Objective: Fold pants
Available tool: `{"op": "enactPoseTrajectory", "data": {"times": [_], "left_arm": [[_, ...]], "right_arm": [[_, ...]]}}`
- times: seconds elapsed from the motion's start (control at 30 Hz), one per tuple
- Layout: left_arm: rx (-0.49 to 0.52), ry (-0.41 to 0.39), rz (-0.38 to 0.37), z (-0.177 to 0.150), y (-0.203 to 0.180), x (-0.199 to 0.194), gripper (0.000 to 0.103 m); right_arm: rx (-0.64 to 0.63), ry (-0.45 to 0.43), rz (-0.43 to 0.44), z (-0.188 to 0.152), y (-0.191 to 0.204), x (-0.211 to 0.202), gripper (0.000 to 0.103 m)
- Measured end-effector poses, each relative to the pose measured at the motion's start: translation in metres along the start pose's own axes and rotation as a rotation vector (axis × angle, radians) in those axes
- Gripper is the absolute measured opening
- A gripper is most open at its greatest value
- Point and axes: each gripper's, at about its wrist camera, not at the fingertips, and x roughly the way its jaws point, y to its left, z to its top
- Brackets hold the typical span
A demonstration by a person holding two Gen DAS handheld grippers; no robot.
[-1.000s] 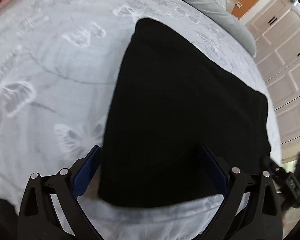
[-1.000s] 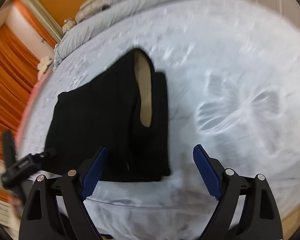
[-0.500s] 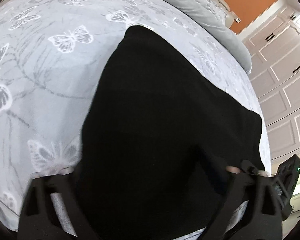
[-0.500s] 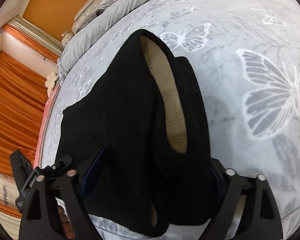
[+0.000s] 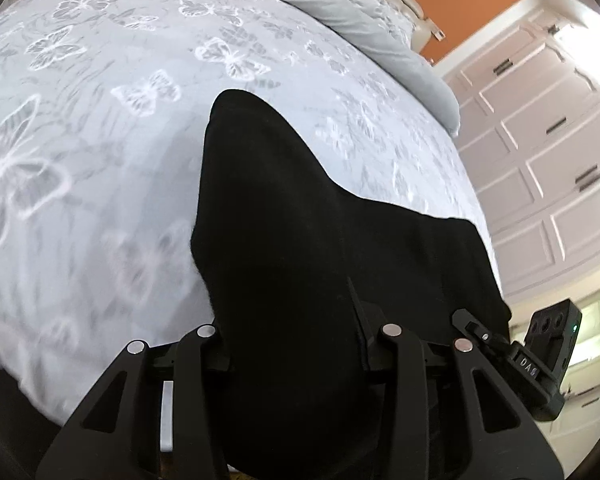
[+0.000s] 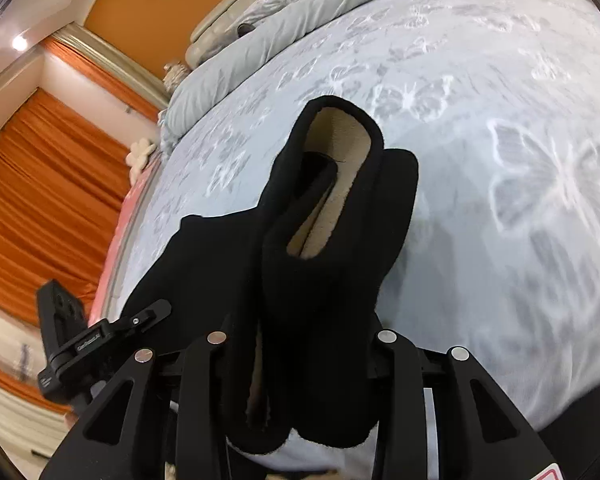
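Both grippers, left (image 5: pixel 296 344) and right (image 6: pixel 300 360), have just clamped the pants' (image 5: pixel 300 220) near edge; the pants extend away from you.

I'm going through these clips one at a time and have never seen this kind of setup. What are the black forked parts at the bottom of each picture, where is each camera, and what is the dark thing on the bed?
No robot here: a person holds a hand-held gripper in each hand, and a fisheye camera on each looks forward along its two fingers. One picture comes from the left gripper, the other from the right gripper; the black forks are their fingers.

The surface is a bed with a grey butterfly-print bedspread and a grey duvet bunched at its far end.

The dark thing is a pair of black pants with a beige fleecy lining, already folded over. Both grippers have just been closing, and each now pinches the near edge of the pants, which looks lifted off the bed there.
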Motion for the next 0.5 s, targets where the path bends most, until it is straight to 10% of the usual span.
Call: {"op": "enactPoseTrajectory", "data": {"times": [0.5], "left_arm": [[0.098,-0.014,0.035,-0.053,-0.004,-0.059,0.038]], "right_arm": [[-0.092,0.009,-0.024,-0.073,0.034,-0.054,0.032]]}}
